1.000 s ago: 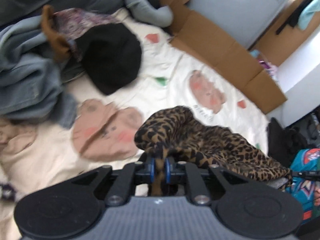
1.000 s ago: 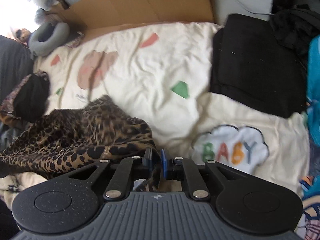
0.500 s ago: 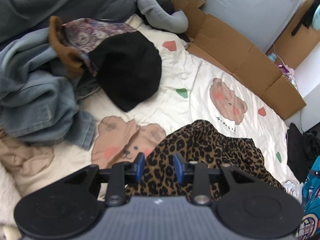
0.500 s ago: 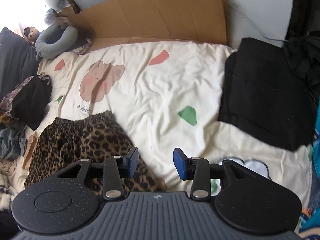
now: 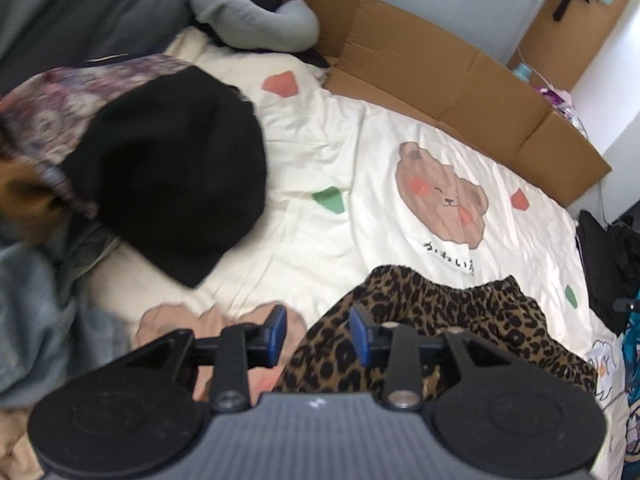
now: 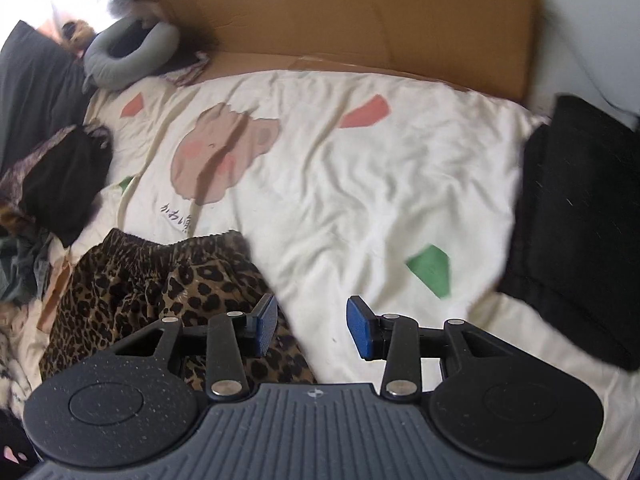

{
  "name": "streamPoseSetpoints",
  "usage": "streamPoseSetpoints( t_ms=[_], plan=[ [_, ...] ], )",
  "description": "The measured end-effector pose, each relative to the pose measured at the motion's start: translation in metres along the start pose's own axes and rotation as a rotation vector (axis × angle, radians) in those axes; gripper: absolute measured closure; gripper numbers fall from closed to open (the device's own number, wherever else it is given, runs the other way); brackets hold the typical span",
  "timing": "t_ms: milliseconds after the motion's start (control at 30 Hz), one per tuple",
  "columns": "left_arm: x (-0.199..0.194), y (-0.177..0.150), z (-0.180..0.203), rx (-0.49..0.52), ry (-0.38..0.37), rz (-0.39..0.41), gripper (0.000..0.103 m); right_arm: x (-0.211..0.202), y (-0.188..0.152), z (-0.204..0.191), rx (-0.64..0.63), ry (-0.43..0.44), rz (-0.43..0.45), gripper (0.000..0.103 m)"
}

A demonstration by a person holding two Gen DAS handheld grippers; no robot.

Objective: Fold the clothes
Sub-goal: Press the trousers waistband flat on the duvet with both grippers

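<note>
Lying rumpled on the cream bedsheet, leopard-print garment, gathered waistband outward, both grippers' fingers parted, empty.

Leopard-print garment, brown w/ black spots; cream bedsheet w/ brown bears, red & green patches; black hat.

From my tools I can read one thing: a short line of dark Japanese characters printed on the cream bedsheet just under the brown bear drawing. It starts かわい; its end is hidden by the leopard-print garment. Nothing else is legible.
</note>
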State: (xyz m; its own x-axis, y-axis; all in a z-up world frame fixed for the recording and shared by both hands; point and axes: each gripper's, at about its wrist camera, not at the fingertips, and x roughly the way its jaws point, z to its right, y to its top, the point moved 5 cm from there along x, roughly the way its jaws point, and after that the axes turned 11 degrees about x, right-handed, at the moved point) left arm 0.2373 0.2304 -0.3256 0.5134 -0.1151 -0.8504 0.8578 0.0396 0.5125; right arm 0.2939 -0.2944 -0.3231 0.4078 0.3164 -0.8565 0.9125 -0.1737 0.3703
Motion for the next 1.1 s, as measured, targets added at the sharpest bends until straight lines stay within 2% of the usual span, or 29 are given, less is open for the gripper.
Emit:
streamPoseSetpoints(
  t_ms=[100, 367, 600, 800, 933, 1100],
  plan=[
    [0.019, 0.008, 0.008, 0.036, -0.017, -0.009, 0.066, 0.014, 0.005, -0.011, -0.038, 0.019, -0.023, 0.057],
    [0.07, 0.016, 0.033, 0.142, -0.053, -0.028, 0.052, 0.053, 0.01, -0.026, -0.078, 0.07, -0.072, 0.057],
    [0.115, 0.005, 0.045, 0.128, -0.071, -0.078, 0.051, 0.089, 0.005, -0.045, -0.115, 0.082, -0.106, 0.057],
    [0.128, 0.004, 0.053, 0.189, -0.033, -0.082, 0.046, 0.106, 0.006, -0.06, -0.109, 0.107, -0.113, 0.057],
    [0.137, 0.002, 0.052, 0.178, -0.018, -0.085, 0.046, 0.114, 0.004, -0.064, -0.104, 0.107, -0.123, 0.057],
    [0.154, -0.011, 0.042, 0.168, 0.016, -0.132, 0.034, 0.123, 0.002, -0.065, -0.101, 0.097, -0.137, 0.057]
  ],
)
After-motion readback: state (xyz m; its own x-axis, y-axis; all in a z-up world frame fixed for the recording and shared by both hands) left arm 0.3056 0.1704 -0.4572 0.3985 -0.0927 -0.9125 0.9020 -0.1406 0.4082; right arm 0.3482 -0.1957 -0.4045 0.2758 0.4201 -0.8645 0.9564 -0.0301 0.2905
